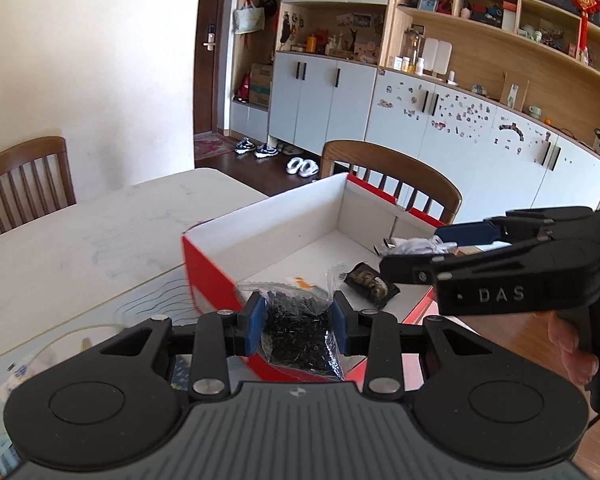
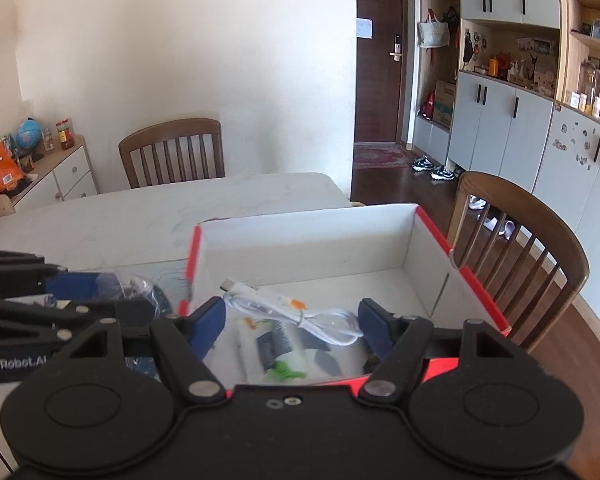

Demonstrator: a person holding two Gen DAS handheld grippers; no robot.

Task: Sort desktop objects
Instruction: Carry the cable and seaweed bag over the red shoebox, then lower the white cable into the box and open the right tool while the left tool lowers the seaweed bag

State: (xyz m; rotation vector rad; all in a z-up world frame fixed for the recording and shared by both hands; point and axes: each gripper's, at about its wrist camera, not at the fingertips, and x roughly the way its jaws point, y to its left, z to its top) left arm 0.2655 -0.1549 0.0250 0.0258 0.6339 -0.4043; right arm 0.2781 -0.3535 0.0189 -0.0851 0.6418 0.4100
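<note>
Biggest thing here is the white marble table (image 2: 140, 216), with a wooden chair (image 2: 172, 152) at the far side and another (image 2: 516, 232) off to the right. Sitting on it is the red box (image 1: 268, 220) with white inside walls, which looks like where everything gets sorted into.

The left gripper (image 1: 299, 322) is clenched on a clear bag of small black bits (image 1: 300, 332), blue pads squeezing it from both sides. The bag hangs just at the near wall of the box, not really over the floor of it yet as far as I can tell.

The right gripper (image 2: 292, 328) is spread wide over the near end of the box with nothing between its fingers. Just below it inside the box lies a white cable (image 2: 300, 312), coiled on top of a clear packet with a dark strip in it (image 2: 276, 348). There's also a small dark wrapped thing (image 1: 372, 284) on the box floor, near the right gripper's tips in the left camera.

My read: the step is dropping the bag in. To do it well I'd carry it forward past the red edge so the whole bag clears the wall, aim for the bare white floor toward the far end, lower it a bit, then let go. The bag is floppy and slippery, so releasing too early probably drapes it over the rim. I'd also pull the right gripper back first, since the 2 are crowding the same corner.
</note>
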